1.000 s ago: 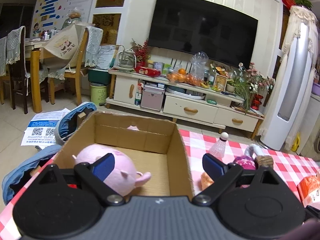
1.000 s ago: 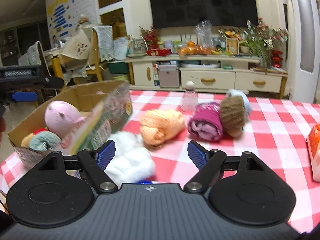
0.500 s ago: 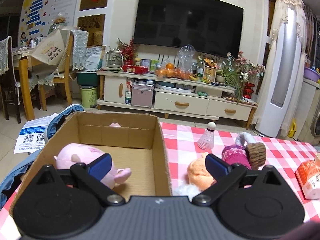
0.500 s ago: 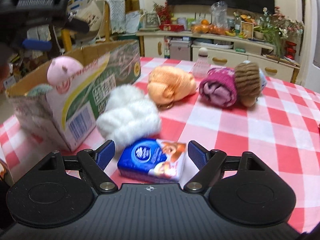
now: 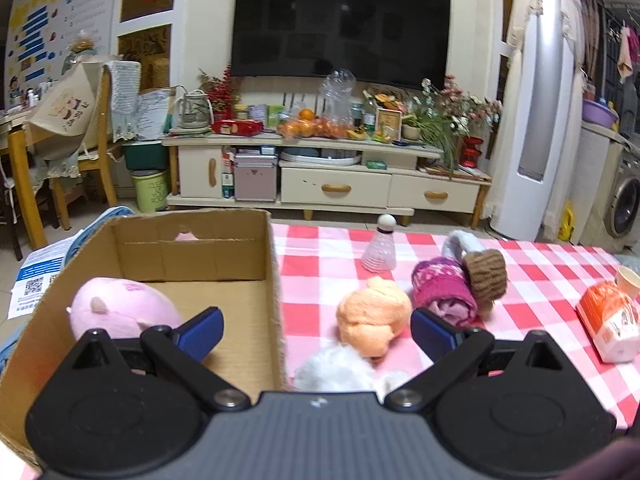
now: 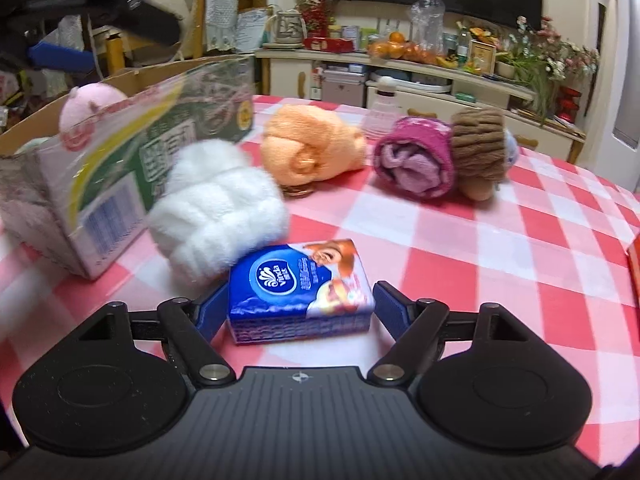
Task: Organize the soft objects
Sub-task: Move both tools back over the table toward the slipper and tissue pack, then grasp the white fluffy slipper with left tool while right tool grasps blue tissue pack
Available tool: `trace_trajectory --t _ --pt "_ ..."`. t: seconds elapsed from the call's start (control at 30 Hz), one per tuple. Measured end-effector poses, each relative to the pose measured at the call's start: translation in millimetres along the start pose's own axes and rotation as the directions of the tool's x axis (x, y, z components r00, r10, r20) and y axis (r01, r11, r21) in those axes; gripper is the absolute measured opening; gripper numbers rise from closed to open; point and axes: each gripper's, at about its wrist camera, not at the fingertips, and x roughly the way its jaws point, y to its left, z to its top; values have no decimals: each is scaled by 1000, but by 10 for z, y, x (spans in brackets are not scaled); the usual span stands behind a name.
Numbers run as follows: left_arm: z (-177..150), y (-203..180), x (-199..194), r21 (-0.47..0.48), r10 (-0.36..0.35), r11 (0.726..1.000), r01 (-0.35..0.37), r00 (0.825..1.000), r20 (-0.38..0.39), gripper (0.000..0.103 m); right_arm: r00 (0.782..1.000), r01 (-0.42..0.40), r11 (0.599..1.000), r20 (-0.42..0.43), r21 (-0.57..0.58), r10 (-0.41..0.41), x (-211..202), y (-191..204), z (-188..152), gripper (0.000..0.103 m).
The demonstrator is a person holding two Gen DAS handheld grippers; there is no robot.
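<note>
A cardboard box (image 5: 272, 264) stands at the table's left and holds a pink pig plush (image 5: 120, 308); the box also shows in the right wrist view (image 6: 112, 184). My left gripper (image 5: 316, 328) is open and empty above the box's right wall. My right gripper (image 6: 298, 310) is open, its fingers on either side of a blue tissue pack (image 6: 300, 284) on the table. A white fluffy hat (image 6: 216, 208), an orange plush (image 6: 312, 150), a magenta roll (image 6: 416, 158) and a brown knit item (image 6: 478, 144) lie beyond it.
The table has a red-and-white checked cloth (image 6: 520, 248). A shuttlecock (image 5: 380, 248) stands at the far edge. An orange packet (image 5: 608, 320) and a paper cup (image 5: 628, 280) lie at the right. A TV cabinet (image 5: 328, 184) stands behind.
My right gripper has dropped and moved forward until its open fingers flank the tissue pack. My left gripper has shifted right, from over the box toward its right wall.
</note>
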Motion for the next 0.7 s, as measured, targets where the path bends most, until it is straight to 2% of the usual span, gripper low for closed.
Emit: trace_trajectory --t 0.23,0.43,0.6,0.7 --pt "-48 -151 69 37 -26 999 28 999 -31 100 997 77 994 2 71 -77 63 -422 5 93" --pt "-122 -328 76 68 -76 994 80 995 -64 100 984 177 981 -8 83 -177 102 -762 -40 94" --pt "-203 -506 92 109 -116 986 127 988 -101 100 976 217 971 -12 105 -217 115 -998 -35 101" --pt "-270 -614 122 133 -139 979 157 981 -134 100 976 217 970 -14 113 -217 118 -1100 -34 101"
